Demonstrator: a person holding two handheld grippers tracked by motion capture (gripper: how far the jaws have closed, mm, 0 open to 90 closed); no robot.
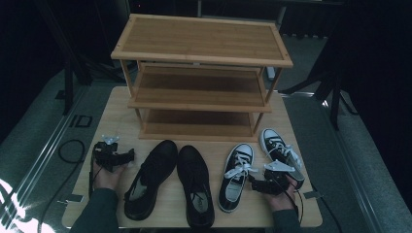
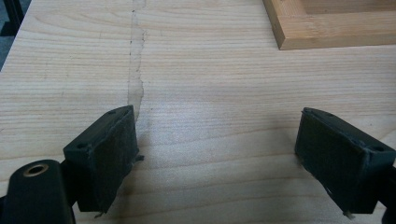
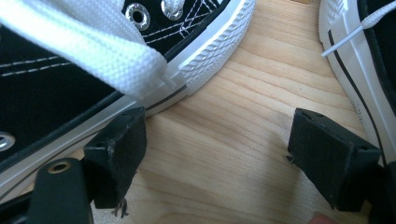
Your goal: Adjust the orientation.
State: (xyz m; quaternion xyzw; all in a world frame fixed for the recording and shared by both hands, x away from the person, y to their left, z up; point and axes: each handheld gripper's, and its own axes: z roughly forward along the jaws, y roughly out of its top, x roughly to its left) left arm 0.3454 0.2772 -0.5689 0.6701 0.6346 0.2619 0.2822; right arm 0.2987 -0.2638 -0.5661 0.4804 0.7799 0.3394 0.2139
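Note:
A three-tier wooden shoe rack (image 1: 200,73) stands at the back of the table. In front of it lie two black leather shoes (image 1: 150,177) (image 1: 196,184) and two black-and-white sneakers (image 1: 236,175) (image 1: 278,145). My left gripper (image 1: 121,158) rests on the table left of the leather shoes, open over bare wood (image 2: 215,140). My right gripper (image 1: 257,183) sits low between the two sneakers, open. In the right gripper view the left sneaker's sole (image 3: 205,60) and white lace (image 3: 93,51) are close to my left jaw. The other sneaker's sole (image 3: 355,84) runs along the right.
The rack's bottom frame corner (image 2: 327,28) shows at the top right of the left gripper view. The table edge (image 1: 194,225) is near the person's forearms. Dark floor, cables and stand legs (image 1: 335,97) surround the table.

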